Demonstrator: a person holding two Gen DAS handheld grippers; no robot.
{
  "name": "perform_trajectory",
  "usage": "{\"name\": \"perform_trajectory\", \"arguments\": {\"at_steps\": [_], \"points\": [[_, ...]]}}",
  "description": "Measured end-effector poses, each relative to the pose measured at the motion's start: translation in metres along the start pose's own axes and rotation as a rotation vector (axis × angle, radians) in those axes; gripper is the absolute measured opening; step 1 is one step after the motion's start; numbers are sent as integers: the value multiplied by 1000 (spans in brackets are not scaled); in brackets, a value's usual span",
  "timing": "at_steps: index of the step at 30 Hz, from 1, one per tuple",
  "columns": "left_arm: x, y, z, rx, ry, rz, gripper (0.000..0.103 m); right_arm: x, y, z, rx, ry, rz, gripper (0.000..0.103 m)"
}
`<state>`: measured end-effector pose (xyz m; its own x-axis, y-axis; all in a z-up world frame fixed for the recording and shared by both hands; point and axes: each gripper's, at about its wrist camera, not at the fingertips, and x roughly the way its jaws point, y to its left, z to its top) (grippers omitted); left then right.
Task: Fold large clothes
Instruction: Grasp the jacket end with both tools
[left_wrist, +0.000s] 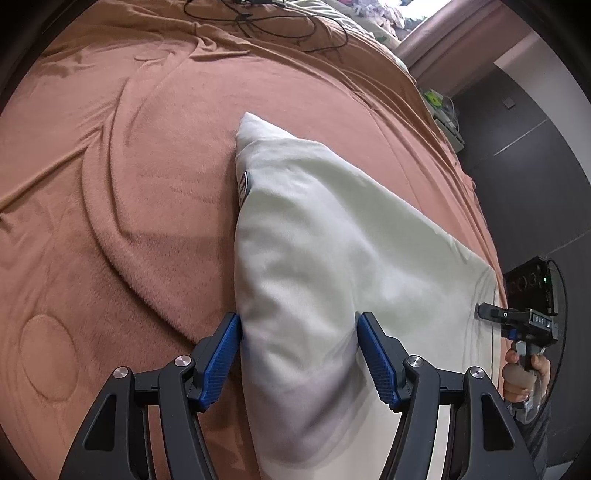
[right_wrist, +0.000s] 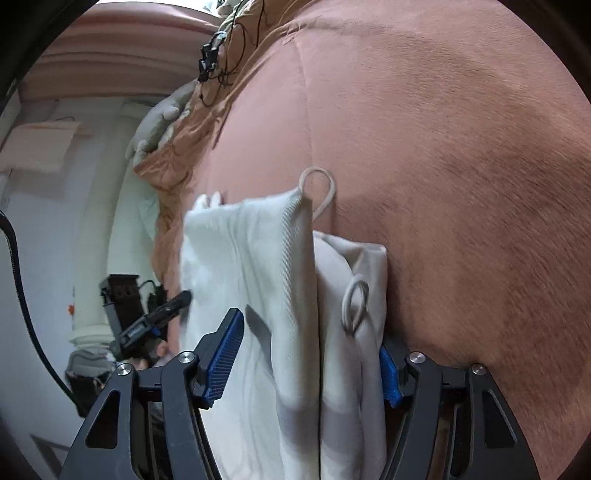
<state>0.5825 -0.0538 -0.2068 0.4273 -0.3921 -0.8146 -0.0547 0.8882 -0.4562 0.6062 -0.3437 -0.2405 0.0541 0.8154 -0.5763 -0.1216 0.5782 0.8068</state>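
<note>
Between the left gripper (left_wrist: 299, 356)'s blue pads: thick fold of white cotton garment (left_wrist: 332, 236), on pink fleece blanket (left_wrist: 129, 166), pads touching both sides. Right gripper (right_wrist: 312, 360): apart round drawstring end, not pinching. Close w/ both layers square before lifting.

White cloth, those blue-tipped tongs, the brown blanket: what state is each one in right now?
White cotton garment: folded, lying on the blanket, drawstring loops showing.
Left tongs: spread around the garment's folded end, touching it.
Right tongs: spread, garment between them.
Brown fleece blanket: spread out, wrinkled.
Black cables: tangled.
</note>
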Motion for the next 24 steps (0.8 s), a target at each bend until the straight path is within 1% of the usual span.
{"name": "perform_trajectory", "arguments": {"at_steps": [1,2,4,5,6,7,8,9,10,12,13,19,24], "points": [[1,1,2,-3,-3,1,67,3,0,1,3,2,-8,55],[4,2,6,-8,-6,4,67,6,1,2,6,3,-23,53],[8,3,10,-20,-8,8,66,6,3,2,4,-2,-52,40],[9,3,12,-28,-9,3,62,4,6,0,-3,-10,-74,36],[8,2,12,-32,-8,-4,54,0,9,-3,-12,-21,-87,29],[7,-1,12,-35,-10,-14,49,-4,14,-5,-25,-34,-93,24],[3,-4,11,-30,-15,-13,41,-8,20,-8,-46,-50,-95,21],[0,-8,10,-21,-23,-5,35,-11,26,-11,-63,-60,-93,18],[-5,-12,9,-7,-36,3,32,-15,35,-14,-83,-72,-102,17],[-17,-19,7,14,-61,0,22,-21,47,-18,-108,-90,-121,16],[-25,-23,6,23,-75,-4,21,-24,55,-21,-120,-101,-131,16],[-77,-46,-3,70,-158,-34,19,-54,89,-43,-168,-187,-144,15],[-117,-70,-16,106,-226,-43,18,-80,118,-67,-212,-256,-144,14]]}}
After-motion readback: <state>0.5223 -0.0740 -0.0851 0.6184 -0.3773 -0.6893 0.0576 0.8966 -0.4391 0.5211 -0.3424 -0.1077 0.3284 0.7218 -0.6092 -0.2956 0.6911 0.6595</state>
